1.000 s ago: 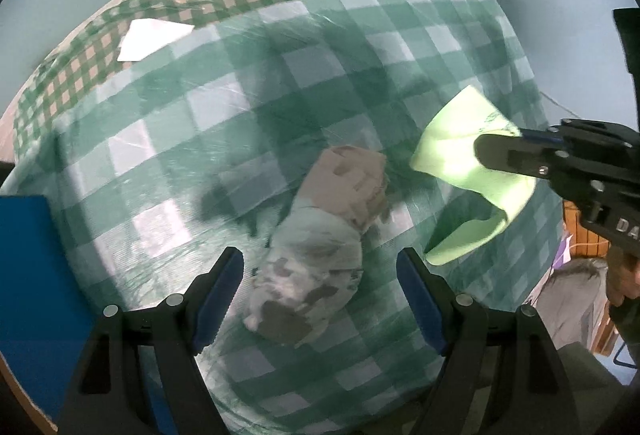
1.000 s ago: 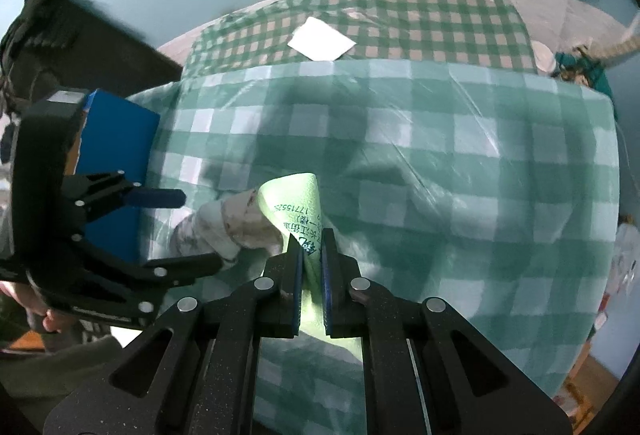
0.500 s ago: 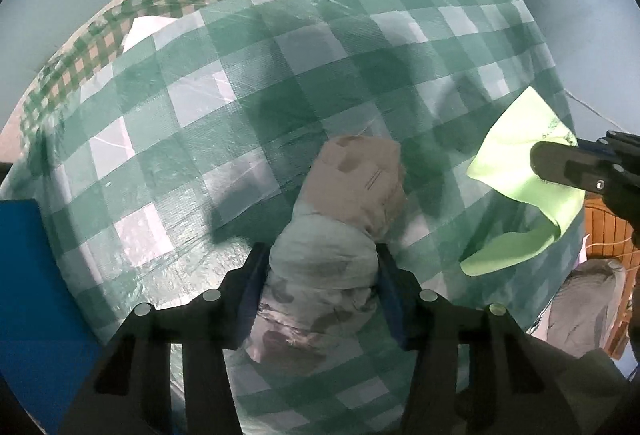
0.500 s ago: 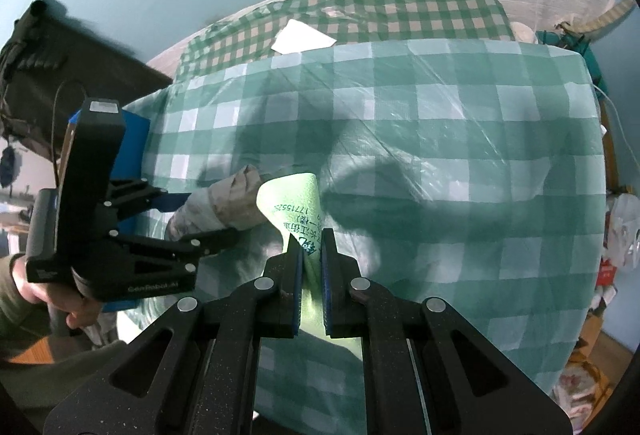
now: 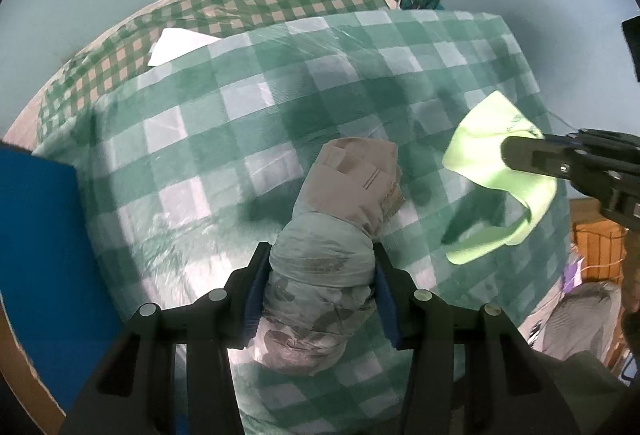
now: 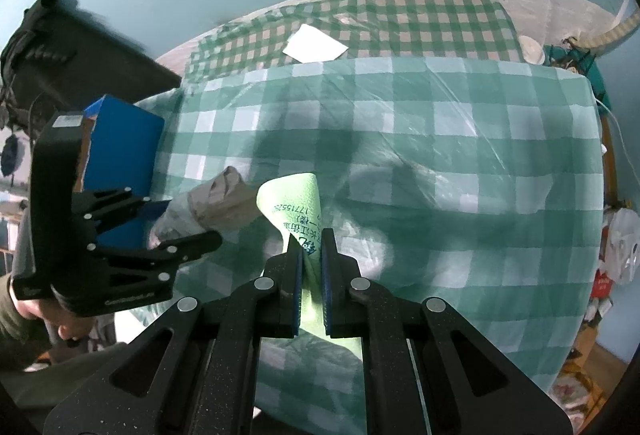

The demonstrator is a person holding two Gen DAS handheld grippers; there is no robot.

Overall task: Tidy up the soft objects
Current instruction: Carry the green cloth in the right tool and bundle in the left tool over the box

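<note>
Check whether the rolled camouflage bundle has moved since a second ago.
Yes. The rolled camouflage bundle, lying loose on the checked cloth before, is now pinched by the left hand-held gripper, whose jaws have just closed on it.

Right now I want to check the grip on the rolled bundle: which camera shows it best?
The left wrist view: the rolled bundle fills the centre, squeezed between both fingers of the left gripper. The right wrist view shows it sideways, partly hidden.

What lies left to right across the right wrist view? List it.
Left gripper → rolled cloth bundle → light green cloth in the right gripper → white plastic bag at the far right.
</note>
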